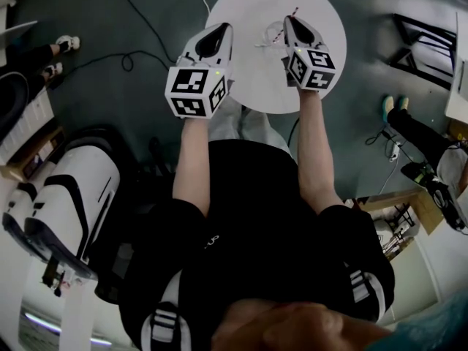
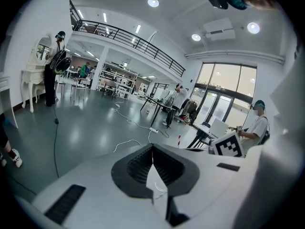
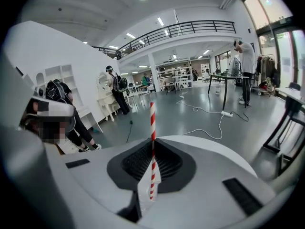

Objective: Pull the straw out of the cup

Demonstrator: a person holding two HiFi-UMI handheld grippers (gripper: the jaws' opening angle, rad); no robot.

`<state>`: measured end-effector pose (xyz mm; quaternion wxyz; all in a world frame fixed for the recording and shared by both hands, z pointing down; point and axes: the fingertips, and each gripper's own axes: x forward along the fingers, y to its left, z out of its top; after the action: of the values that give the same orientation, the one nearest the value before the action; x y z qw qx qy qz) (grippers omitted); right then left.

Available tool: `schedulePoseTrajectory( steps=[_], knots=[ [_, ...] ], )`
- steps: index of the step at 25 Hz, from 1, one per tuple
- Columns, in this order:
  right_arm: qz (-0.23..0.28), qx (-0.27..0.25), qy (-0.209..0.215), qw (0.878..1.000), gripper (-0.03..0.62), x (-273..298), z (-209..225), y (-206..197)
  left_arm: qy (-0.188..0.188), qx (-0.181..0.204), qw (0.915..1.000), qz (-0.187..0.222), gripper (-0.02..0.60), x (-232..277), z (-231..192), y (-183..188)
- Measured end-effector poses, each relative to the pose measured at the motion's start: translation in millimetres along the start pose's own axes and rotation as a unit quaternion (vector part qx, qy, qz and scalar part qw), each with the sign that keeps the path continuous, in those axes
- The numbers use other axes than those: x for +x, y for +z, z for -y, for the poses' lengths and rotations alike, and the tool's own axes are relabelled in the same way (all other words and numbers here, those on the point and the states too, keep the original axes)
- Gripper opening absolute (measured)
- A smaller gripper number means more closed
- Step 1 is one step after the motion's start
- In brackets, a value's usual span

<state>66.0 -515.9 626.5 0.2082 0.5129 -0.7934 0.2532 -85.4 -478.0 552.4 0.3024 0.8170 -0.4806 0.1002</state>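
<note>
1. Straw point(image 3: 152, 118): red-and-white striped, upright, above the far right part of the round white table point(image 1: 245, 86).
2. Left gripper point(image 2: 152, 152): jaws together, nothing between them, over the table's left edge.
3. Right gripper point(image 3: 153, 149): jaws clamped on the straw at mid-length.

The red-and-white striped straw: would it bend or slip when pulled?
Probably light and fairly stiff: the red-and-white striped straw stands straight, no droop, above the right gripper, whose fingers are shut on it. So thin a tube would likely crease under a hard squeeze. Its smooth round surface might slide in a loose hold.
</note>
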Motion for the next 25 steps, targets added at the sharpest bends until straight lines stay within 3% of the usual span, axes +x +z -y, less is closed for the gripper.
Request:
schedulePoseTrajectory(
  steps=[7,15,25],
  knots=[
    [0.083,0.039,-0.015,0.996,0.029,-53.7,-4.4,38.1,-0.011,0.011,0.9996,0.023,0.008,-13.9,34.8,2.2],
    [0.167,0.025,0.012,0.986,0.029,-143.8,-24.6,71.6,-0.026,0.034,0.9971,0.064,0.009,-44.5,96.1,0.8],
    [0.270,-0.039,0.026,0.962,0.029,-272.7,-32.0,109.9,-0.026,0.103,0.9790,0.174,0.008,-117.5,182.5,41.2]
  ],
)
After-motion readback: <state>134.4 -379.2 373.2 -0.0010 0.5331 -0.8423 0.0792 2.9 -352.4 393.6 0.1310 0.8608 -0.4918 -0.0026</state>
